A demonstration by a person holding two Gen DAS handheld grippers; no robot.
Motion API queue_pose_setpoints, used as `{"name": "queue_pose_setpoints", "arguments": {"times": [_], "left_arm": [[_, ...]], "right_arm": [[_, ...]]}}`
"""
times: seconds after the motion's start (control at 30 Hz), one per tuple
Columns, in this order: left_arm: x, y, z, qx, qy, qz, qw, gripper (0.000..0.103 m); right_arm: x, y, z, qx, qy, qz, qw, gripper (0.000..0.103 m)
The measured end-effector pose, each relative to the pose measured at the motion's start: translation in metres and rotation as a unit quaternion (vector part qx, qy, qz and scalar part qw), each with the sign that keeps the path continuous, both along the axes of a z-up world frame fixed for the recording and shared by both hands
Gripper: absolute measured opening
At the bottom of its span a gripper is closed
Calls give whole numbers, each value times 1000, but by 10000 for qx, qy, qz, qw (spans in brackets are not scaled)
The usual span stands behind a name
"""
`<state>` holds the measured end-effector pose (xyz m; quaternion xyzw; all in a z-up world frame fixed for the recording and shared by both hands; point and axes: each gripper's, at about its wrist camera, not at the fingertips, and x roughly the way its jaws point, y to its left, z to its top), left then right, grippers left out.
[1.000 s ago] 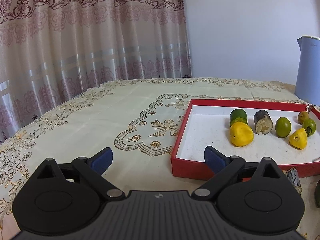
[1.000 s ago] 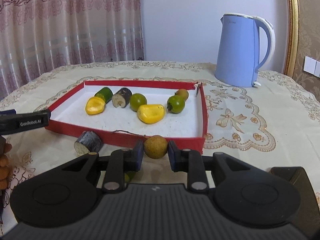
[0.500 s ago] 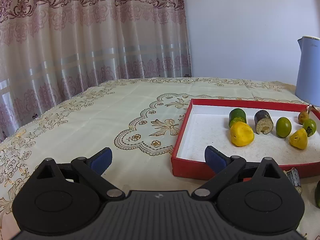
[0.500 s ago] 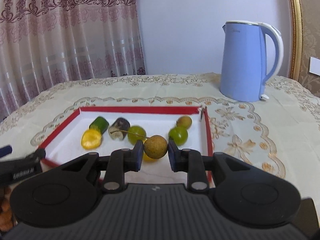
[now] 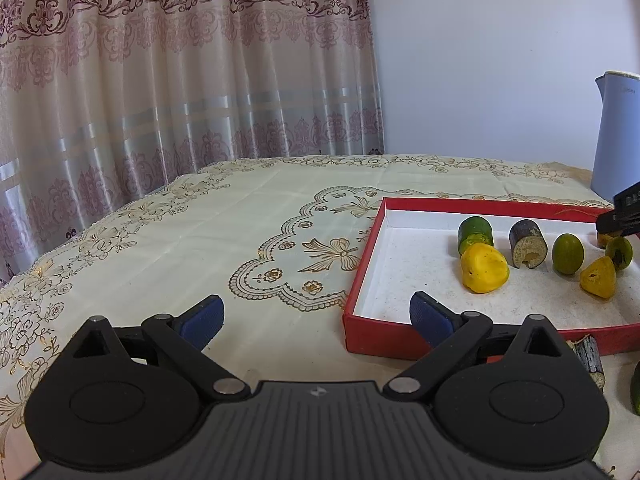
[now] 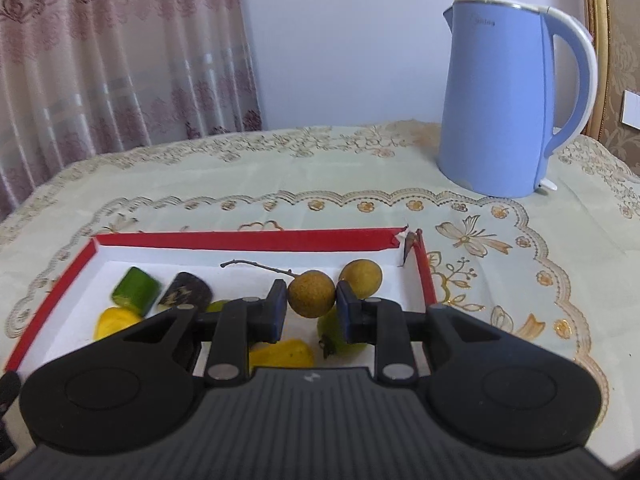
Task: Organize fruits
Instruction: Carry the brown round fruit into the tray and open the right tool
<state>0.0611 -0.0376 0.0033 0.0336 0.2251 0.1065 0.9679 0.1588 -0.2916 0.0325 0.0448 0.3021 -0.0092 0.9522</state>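
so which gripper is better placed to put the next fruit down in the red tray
Right. The right gripper is shut on the brown stemmed fruit and is over the red tray. The left gripper is open, holds nothing, and sits outside the tray's corner.

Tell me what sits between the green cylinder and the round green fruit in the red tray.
In the left wrist view, a dark cut piece with a pale face lies between the green cylinder and the round green fruit in the red tray.
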Motion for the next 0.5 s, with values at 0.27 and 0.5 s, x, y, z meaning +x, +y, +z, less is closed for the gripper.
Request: {"name": "queue_pose_setpoints", "arguments": {"times": [0.27,0.5], "left_arm": [[0,0,0,3,2,4,10000,100],[0,0,0,-1,1,4,10000,101]], "right_arm": [[6,9,0,-187,9,32,9998,41],[-43,-7,10,377,-342,-25,9987,67]]}}
